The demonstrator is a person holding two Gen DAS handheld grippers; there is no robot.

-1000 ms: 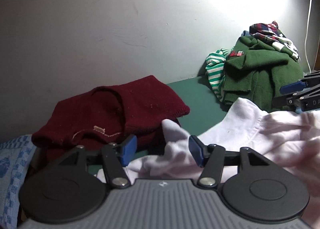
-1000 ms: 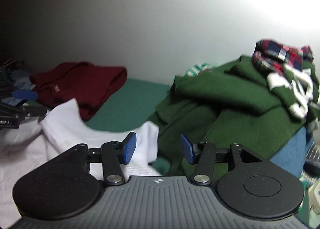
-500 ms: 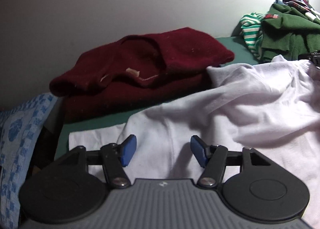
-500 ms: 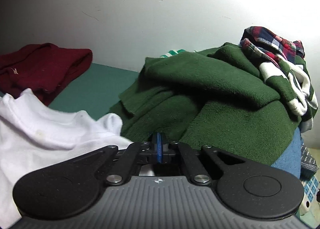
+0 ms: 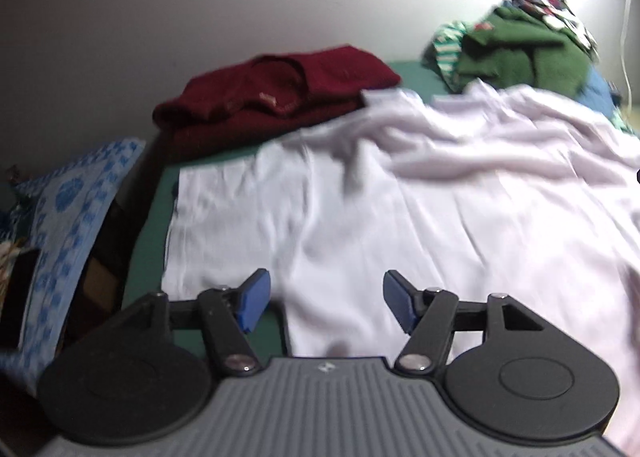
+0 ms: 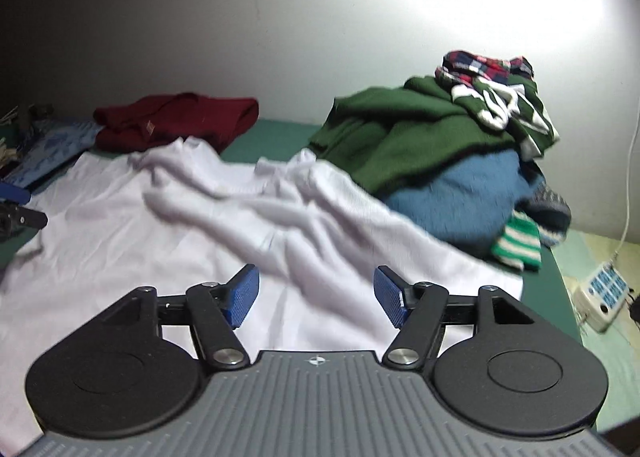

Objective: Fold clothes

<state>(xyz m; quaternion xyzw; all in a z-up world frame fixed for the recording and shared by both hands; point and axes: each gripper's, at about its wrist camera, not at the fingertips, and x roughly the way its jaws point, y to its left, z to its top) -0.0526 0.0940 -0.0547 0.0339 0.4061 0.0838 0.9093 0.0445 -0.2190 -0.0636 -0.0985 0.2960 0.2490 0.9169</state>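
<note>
White shirt (image 5: 400, 217) spread mid-frame on green surface (image 5: 148, 241). Left gripper (image 5: 324, 301) spread, empty. Right gripper (image 6: 316, 297) opening, empty. Maroon sweater (image 5: 280, 93) upper centre, clothes pile (image 6: 440, 137) upper right.

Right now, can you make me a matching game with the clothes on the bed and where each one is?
Things:
1. white shirt
2. dark red sweater
3. green sweater
4. plaid cloth

Places:
A. on the very top of the pile
B. spread out in front of the grippers
C. by the wall, beyond the white shirt
D. over the blue garment in the pile

Pairs: 1-B, 2-C, 3-D, 4-A
</note>
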